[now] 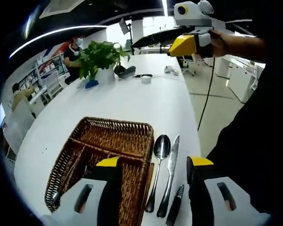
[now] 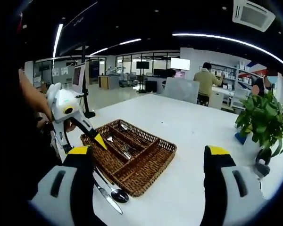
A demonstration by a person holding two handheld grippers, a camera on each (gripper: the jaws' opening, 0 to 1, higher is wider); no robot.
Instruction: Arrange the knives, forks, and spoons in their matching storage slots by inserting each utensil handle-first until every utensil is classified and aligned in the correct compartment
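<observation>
A wicker tray [image 1: 118, 123] with long slots lies on the white table. Beside its right edge lie a spoon [image 1: 160, 157], a table knife [image 1: 170, 170] and a dark-handled utensil [image 1: 175, 211]. My left gripper [image 1: 154, 162] hangs open above them, holding nothing. In the right gripper view the tray [image 2: 148, 181] holds some metal utensils [image 2: 121, 147], and the spoon [image 2: 117, 194] and knife [image 2: 108, 200] lie along its near side. My right gripper [image 2: 148, 150] is open wide and empty, well above the table. The left gripper [image 2: 70, 113] shows at that view's left.
A potted plant [image 1: 101, 56] [image 2: 264, 117] stands further along the table [image 1: 146, 101] with small objects near it. The right gripper [image 1: 188, 42], held by a hand, is high up. A black cable [image 1: 205, 101] hangs past the table's right edge. People sit at desks behind.
</observation>
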